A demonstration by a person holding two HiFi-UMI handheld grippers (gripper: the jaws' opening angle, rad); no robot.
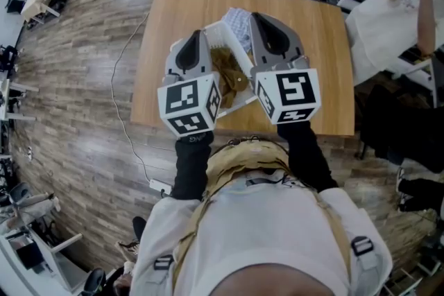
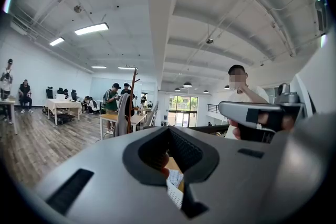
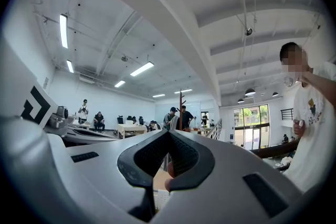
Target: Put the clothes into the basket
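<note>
The basket (image 1: pixel 220 30) sits on the bench (image 1: pixel 173 31) with brown clothes (image 1: pixel 229 73) heaped inside it. A checked cloth (image 1: pixel 238 21) lies at its far end, and I cannot tell if it is fully inside. The left gripper (image 1: pixel 198 38) hangs above the basket's left side and the right gripper (image 1: pixel 260 21) above its right, both tilted up. Both pairs of jaws are closed on nothing. The 2 grippers probably hold clear because the load looks nearly done.

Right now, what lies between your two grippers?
In the head view, the white basket, with a brown garment in it, lies between the left gripper and the right gripper.
</note>
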